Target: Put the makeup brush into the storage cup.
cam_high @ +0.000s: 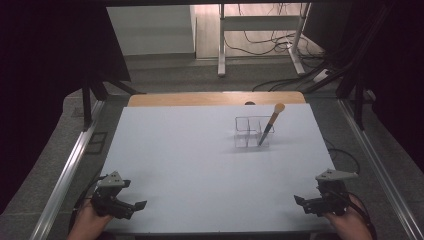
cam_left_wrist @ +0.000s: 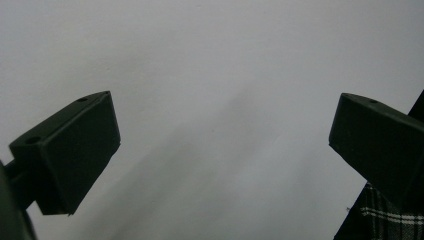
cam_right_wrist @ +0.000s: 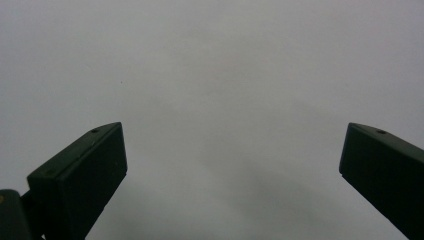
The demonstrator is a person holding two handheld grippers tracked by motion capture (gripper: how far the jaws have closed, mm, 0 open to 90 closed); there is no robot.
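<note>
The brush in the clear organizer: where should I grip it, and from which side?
Grip the brush on its upper handle, just below the rounded tan end, coming from above on the right. It leans up and right out of the clear organizer, so that part stands free of the walls.

Orange-topped, dark-tipped brush (cam_high: 270,125) in a clear organiser (cam_high: 251,132); white table sheet (cam_high: 190,160); black-and-white checked cloth (cam_left_wrist: 385,220).
</note>
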